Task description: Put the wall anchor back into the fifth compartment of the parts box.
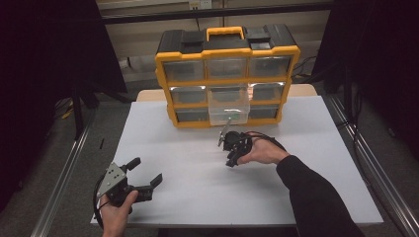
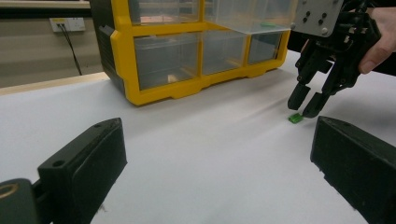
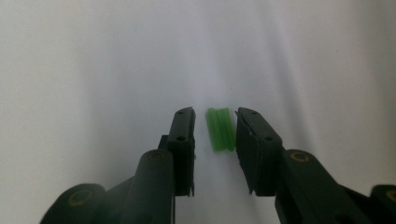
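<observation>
The right gripper brackets the green piece mid-desk, jaws narrowed, one pad touching; lifting remains.

The right gripper is pointed down at the white table. A small green block is lying on the table between the two black jaws. The right-hand jaw is touching or nearly touching the block; a narrow gap is seen at the left-hand jaw.
</observation>
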`<control>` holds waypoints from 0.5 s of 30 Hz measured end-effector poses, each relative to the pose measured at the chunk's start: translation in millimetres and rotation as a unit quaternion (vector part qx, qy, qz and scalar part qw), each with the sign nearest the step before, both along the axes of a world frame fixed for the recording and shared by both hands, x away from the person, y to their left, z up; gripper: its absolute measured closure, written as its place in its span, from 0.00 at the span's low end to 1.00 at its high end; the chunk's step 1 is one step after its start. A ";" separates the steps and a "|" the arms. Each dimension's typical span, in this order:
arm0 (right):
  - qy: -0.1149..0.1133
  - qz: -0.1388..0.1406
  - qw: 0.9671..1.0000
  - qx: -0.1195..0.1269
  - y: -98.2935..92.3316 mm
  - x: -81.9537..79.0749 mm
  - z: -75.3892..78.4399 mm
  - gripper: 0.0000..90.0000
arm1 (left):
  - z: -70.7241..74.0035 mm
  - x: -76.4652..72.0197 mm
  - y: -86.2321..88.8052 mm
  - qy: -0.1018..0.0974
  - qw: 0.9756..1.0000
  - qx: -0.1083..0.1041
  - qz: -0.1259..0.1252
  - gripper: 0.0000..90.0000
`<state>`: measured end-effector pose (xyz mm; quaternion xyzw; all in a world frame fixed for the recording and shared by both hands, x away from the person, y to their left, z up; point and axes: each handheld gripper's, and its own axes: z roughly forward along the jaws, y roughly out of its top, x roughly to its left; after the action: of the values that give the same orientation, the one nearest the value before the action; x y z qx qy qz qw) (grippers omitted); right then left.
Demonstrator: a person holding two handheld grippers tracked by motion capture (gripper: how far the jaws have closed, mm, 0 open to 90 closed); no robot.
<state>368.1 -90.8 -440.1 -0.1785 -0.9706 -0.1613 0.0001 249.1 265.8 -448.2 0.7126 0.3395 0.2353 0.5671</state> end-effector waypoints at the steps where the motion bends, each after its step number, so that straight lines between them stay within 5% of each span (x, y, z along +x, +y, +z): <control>1: -0.001 -0.006 1.000 -0.002 0.0 -0.1 -1.0 0.76 | 0.0 0.0 0.2 0.000 1.000 0.001 0.000 0.04; 15: -0.001 0.012 1.000 -0.012 1.6 1.2 -4.4 0.82 | -0.1 0.2 0.4 0.000 1.000 0.000 -0.003 0.04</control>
<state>369.3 -89.2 -444.5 -0.1667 -0.9746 -0.1494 -0.0012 249.3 266.2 -448.3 0.7136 0.3371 0.2338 0.5679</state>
